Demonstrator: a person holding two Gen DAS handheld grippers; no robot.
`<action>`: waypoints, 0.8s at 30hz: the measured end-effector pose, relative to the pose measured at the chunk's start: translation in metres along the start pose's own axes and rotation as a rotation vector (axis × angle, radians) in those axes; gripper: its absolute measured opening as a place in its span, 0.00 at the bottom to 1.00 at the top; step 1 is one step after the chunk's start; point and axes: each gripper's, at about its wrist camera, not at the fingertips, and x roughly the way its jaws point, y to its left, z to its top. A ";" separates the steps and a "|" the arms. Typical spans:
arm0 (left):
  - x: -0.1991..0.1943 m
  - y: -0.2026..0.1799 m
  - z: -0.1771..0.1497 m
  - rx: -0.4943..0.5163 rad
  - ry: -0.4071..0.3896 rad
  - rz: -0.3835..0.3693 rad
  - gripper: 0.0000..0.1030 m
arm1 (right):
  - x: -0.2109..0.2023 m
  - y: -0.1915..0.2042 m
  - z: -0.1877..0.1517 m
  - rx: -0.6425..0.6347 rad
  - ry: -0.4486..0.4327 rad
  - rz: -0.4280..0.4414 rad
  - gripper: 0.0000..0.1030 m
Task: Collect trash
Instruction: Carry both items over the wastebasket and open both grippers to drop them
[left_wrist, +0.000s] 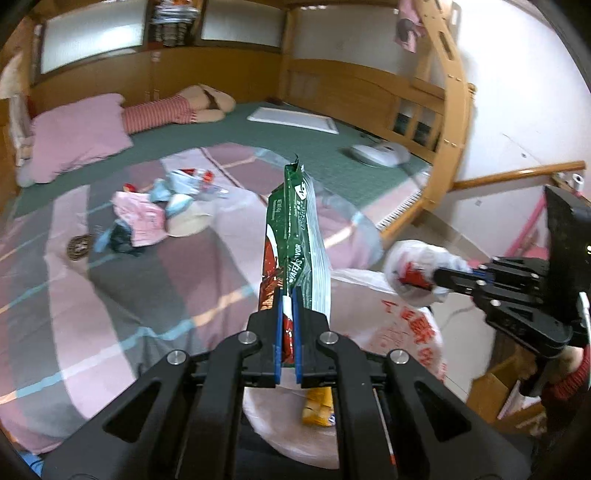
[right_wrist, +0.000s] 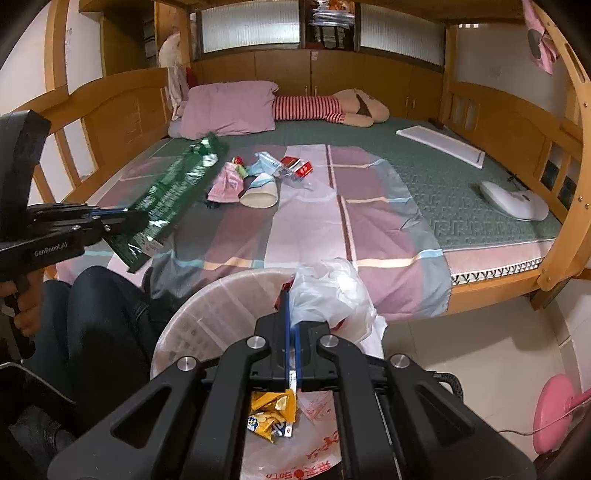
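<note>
Beside the bed (right_wrist: 498, 266), over the lined trash bin (right_wrist: 207, 317), we carry a long green wafer wrapper (left_wrist: 295, 236) pinched by its lower end in our left gripper (left_wrist: 288, 317), its blue pads closed tight on the foil so that the wrapper stands up and away from the fingers. Our right gripper (right_wrist: 291, 325) is clamped on a bunched fold of the white plastic bin liner (right_wrist: 332, 295), holding the bag's edge up at the far rim of the bin. One yellow snack packet (right_wrist: 271, 417) already lies at the bottom of the bin.

Beyond the bin, on the checked sheet (right_wrist: 369, 192), the rest of the litter waits in a loose heap: a pink packet (right_wrist: 227, 182), a tipped paper cup (right_wrist: 260, 195), a red box (right_wrist: 301, 168) and crumpled clear and blue wrappers.

We judge the step in hand to be the drop of the wrapper into the bin. The wrapper's tip still reaches out past the bin toward the bed, so the next move calls for bringing it over the bag's mouth, tipping it downward, then letting the left pads part while the right keeps the liner open.
</note>
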 end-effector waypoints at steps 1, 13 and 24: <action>0.002 -0.002 -0.001 0.008 0.005 -0.008 0.05 | 0.000 0.001 -0.001 -0.004 0.003 0.005 0.03; 0.030 -0.011 -0.015 0.016 0.110 -0.118 0.10 | 0.005 0.004 -0.006 0.005 0.030 0.067 0.03; 0.027 -0.001 -0.014 -0.019 0.093 -0.117 0.55 | 0.002 0.005 -0.005 0.002 0.009 0.071 0.30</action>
